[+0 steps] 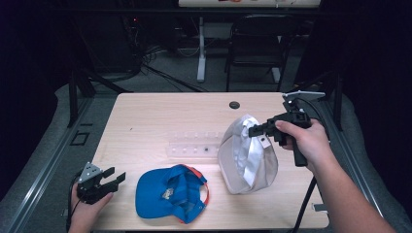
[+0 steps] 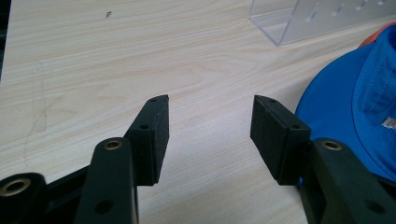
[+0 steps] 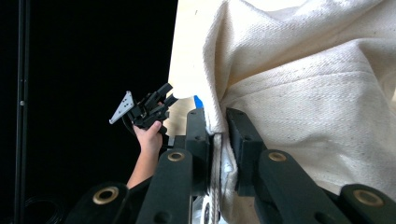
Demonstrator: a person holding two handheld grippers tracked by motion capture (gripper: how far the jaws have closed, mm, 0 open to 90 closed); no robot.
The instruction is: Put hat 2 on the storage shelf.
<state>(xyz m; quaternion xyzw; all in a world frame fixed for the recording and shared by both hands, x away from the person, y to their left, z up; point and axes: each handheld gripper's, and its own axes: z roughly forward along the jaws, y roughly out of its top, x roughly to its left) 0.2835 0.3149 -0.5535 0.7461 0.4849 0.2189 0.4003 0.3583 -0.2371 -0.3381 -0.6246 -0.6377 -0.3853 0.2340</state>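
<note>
Two caps out, clear rack (image 1: 194, 144) sits empty.
Right gripper (image 1: 254, 130) pinches the beige cap (image 1: 248, 162); left gripper (image 1: 112, 177) spread beside the blue cap (image 1: 167, 191).

The counter (image 1: 155, 116) is pale wood grain. One cap (image 1: 170, 191) is bright blue with orange trim, the other cap (image 1: 245, 155) cream canvas with a shiny white lining. Both grippers' jaws are black, and the rack (image 1: 194, 145) is clear plastic.
</note>
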